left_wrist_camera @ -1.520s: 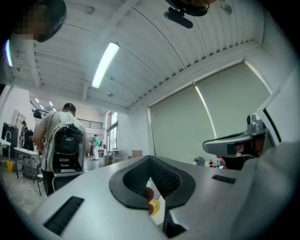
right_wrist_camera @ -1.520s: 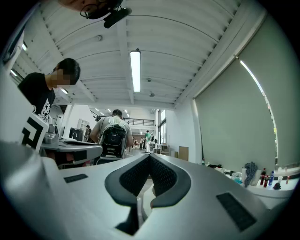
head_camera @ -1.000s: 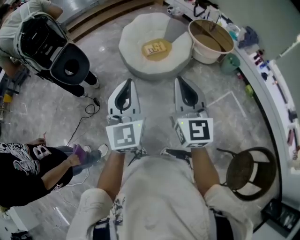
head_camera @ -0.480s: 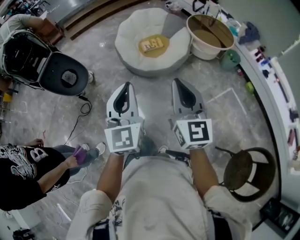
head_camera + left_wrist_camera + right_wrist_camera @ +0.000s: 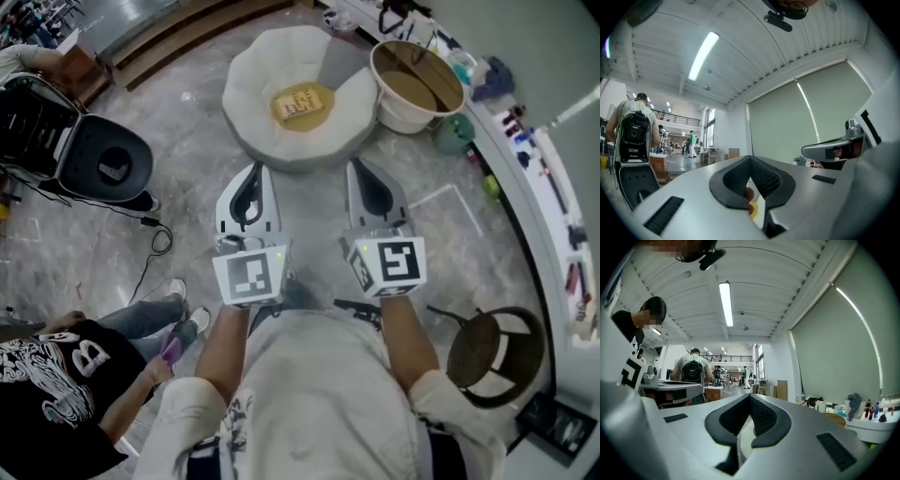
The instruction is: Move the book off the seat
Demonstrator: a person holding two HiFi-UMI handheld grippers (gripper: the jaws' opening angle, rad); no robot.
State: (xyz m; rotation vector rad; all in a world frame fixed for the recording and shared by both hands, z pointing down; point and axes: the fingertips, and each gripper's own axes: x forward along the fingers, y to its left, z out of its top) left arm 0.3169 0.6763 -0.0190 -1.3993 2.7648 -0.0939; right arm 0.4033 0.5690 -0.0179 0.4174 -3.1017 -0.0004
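Book [image 5: 302, 102] lies in the hollow middle of the round white seat [image 5: 251, 82], which stands on the floor at 12 o'clock in head view, well apart from both claws. Left claw [image 5: 251, 173] and right claw [image 5: 364, 171] are side by side, pointing level toward 12, each clenched tight w/ nothing btwn the jaws. Book sits almost on the line btwn the two: approx 1 o'clock from the left claw, 11 o'clock from the right, so neither is clearly nearer. Its long axis runs approx 8-to-2, i.e. crosswise to the approach, so I judge a claw meets the near long edge first. Jaws must open before any grab. Tan tub [image 5: 417, 82] stands just beside the seat at 3 o'clock
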